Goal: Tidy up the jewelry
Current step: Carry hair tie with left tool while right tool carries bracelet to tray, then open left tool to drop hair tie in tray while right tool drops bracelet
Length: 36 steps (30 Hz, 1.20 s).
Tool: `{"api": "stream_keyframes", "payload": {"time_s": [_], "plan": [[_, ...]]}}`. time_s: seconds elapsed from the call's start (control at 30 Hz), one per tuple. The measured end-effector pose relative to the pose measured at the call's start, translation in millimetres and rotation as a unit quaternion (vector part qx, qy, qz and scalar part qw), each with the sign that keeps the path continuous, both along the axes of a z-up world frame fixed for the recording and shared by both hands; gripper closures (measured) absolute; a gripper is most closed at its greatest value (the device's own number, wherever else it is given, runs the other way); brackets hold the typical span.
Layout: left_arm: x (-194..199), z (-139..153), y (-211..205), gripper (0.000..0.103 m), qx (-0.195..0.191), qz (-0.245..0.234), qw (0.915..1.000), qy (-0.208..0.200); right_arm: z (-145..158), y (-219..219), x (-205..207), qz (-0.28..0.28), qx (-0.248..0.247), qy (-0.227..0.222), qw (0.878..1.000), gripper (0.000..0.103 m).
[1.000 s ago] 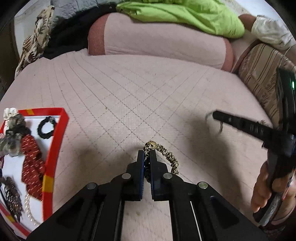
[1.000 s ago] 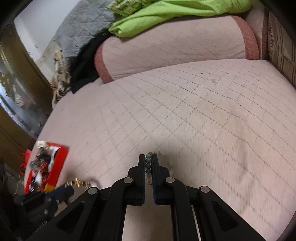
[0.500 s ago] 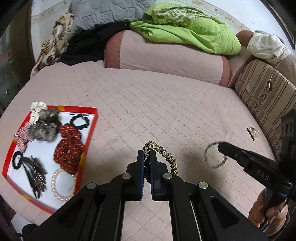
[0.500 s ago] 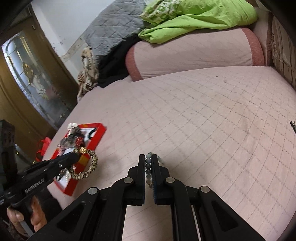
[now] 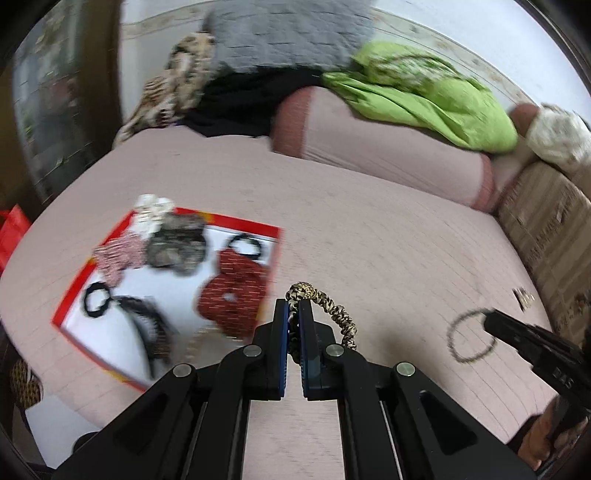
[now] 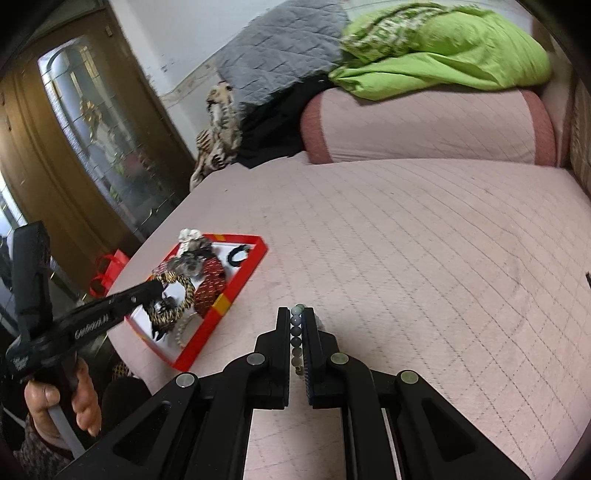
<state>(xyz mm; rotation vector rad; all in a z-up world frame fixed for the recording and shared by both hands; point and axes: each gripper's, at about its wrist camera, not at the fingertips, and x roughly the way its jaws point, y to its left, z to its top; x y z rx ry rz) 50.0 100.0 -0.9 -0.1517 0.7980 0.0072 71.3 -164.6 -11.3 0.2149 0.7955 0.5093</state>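
In the left wrist view my left gripper [image 5: 294, 308] is shut on a gold-and-black braided bracelet [image 5: 334, 310], held above the pink quilted bed just right of a red-rimmed white tray [image 5: 240, 226]. The tray holds a red scrunchie [image 5: 232, 295], black hair ties, other scrunchies and a dark clip. My right gripper [image 6: 296, 314] is shut on a grey-green bead bracelet [image 6: 295, 326]. The left wrist view shows this bead bracelet [image 5: 450, 334] as a ring hanging from the right gripper [image 5: 489, 319]. In the right wrist view the left gripper [image 6: 157, 288] carries the braided bracelet [image 6: 186, 291] over the tray [image 6: 236, 288].
A pink bolster [image 5: 388, 147] lies across the back of the bed with a green blanket [image 5: 424, 99] and a grey quilt [image 5: 288, 33] on it. A small dark item [image 5: 522, 297] lies near the patterned side cushion. A red bag [image 6: 109, 269] and a wooden door [image 6: 55, 147] stand beyond the bed's left edge.
Both grippers have risen and moved left toward the tray, each still holding its bracelet. The tray has come fully into view, and the left gripper now hangs over it.
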Motion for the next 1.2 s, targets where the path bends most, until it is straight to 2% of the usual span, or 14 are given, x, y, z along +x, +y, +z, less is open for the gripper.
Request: {"api": "stream_keyframes", "payload": {"time_s": [0.17,0.47,0.67,0.9,1.2], "plan": [[-6,3,62,0.098,0.012,0.077,0.997,-0.005,9,37,1,0.036,-0.018,-0.005,0.999,0.096],[-17,-7,153,0.098,-0.021,0.169,0.9854,0.003,12,115,9,0.107,-0.031,0.004,0.994,0.096],[-18,-27,183,0.098,-0.059,0.183,0.9813,0.017,9,173,13,0.151,-0.049,0.001,0.987,0.096],[-9,-51,190,0.098,-0.076,0.182,0.9796,0.036,5,224,40,0.174,-0.043,0.01,0.984,0.096],[2,-80,197,0.098,-0.058,0.192,0.9778,0.062,-34,266,85,0.166,-0.032,0.066,0.983,0.096]]}}
